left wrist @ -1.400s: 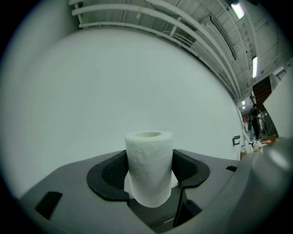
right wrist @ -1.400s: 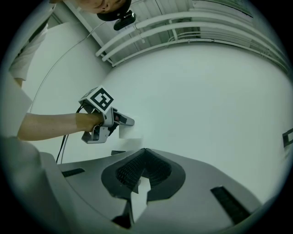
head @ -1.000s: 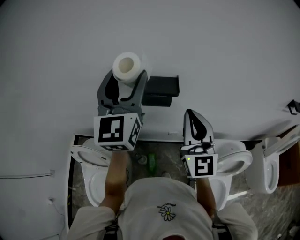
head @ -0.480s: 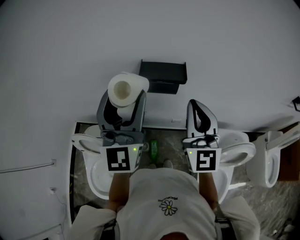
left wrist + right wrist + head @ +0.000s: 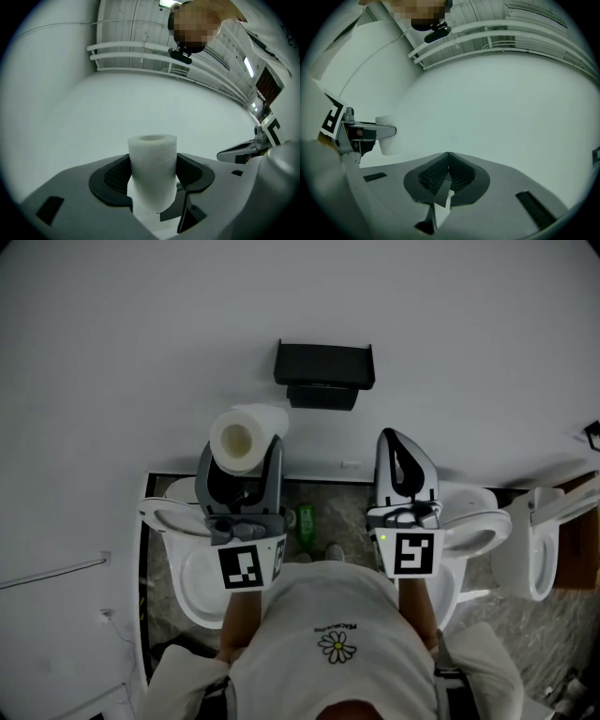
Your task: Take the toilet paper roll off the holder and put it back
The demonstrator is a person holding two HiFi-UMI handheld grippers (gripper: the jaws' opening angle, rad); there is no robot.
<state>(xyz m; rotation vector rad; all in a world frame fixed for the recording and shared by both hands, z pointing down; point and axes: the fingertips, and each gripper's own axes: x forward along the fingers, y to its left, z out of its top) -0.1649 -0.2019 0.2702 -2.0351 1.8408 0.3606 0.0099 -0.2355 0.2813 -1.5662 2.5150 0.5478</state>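
Observation:
A white toilet paper roll point(image 5: 241, 437) stands on end between the jaws of my left gripper point(image 5: 242, 451), which is shut on it. In the left gripper view the toilet paper roll point(image 5: 153, 168) fills the gap between both black pads. The black holder point(image 5: 324, 372) is fixed to the white wall, up and to the right of the roll, apart from it. My right gripper point(image 5: 405, 457) points at the wall below the holder's right end, shut with nothing in it; in the right gripper view the right gripper point(image 5: 448, 154) shows its tips touching.
Below the wall edge lie white toilets point(image 5: 192, 577) at the left and another toilet point(image 5: 469, 545) at the right, on a stone floor. A green bottle point(image 5: 305, 521) stands between them. The white wall point(image 5: 141, 343) fills the upper view.
My left gripper has drawn the roll down and left, away from the holder, which now stands free above it. The right gripper has barely moved.

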